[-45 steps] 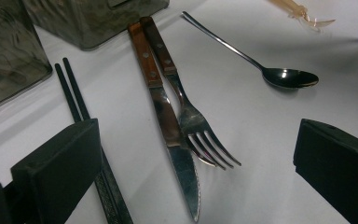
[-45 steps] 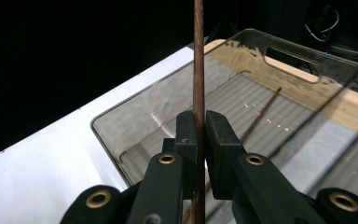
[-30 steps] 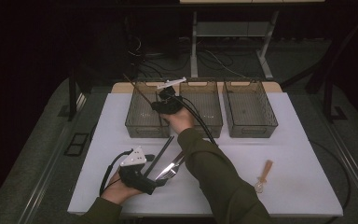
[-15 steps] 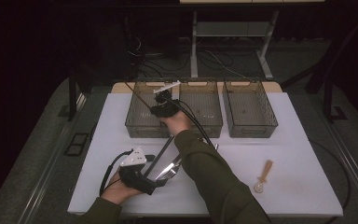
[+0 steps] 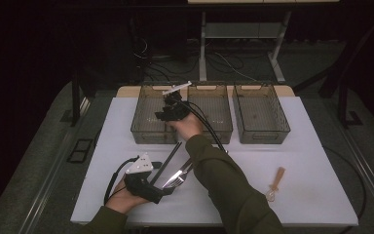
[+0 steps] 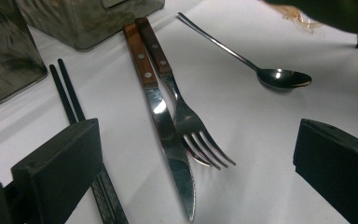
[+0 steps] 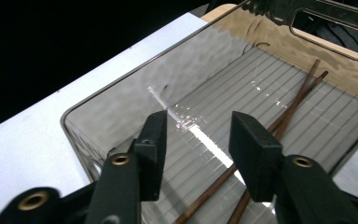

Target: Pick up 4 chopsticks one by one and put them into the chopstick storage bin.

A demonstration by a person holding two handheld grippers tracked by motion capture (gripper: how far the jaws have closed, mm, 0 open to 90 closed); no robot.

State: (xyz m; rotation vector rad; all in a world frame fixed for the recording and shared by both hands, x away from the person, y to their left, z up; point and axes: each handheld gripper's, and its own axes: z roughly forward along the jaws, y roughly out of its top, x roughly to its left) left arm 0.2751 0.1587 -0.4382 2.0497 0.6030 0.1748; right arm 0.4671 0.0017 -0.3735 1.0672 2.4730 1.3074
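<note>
My right gripper (image 5: 168, 113) hangs over the left clear bin (image 5: 143, 127). Its jaws (image 7: 198, 126) have just been opening and stand apart with nothing between them. Two brown chopsticks (image 7: 294, 103) lie on the bin floor below, partly hidden behind the right jaw. My left gripper (image 5: 168, 187) rests near the table's front edge, wide open (image 6: 193, 147). Just ahead of it lie a wood-handled knife (image 6: 165, 126) and fork (image 6: 191, 128) side by side, a metal spoon (image 6: 279, 78) and a pair of black chopsticks (image 6: 67, 95).
A middle bin (image 5: 214, 113) and a right bin (image 5: 263, 116) stand beside the left one along the back of the white table (image 5: 311, 156). A small wooden spoon (image 5: 275, 183) lies at the front right. My right forearm (image 5: 214, 170) crosses over the cutlery.
The right hand has shifted slightly over the left bin. The left hand and the cutlery in front of it have stayed where they were.
</note>
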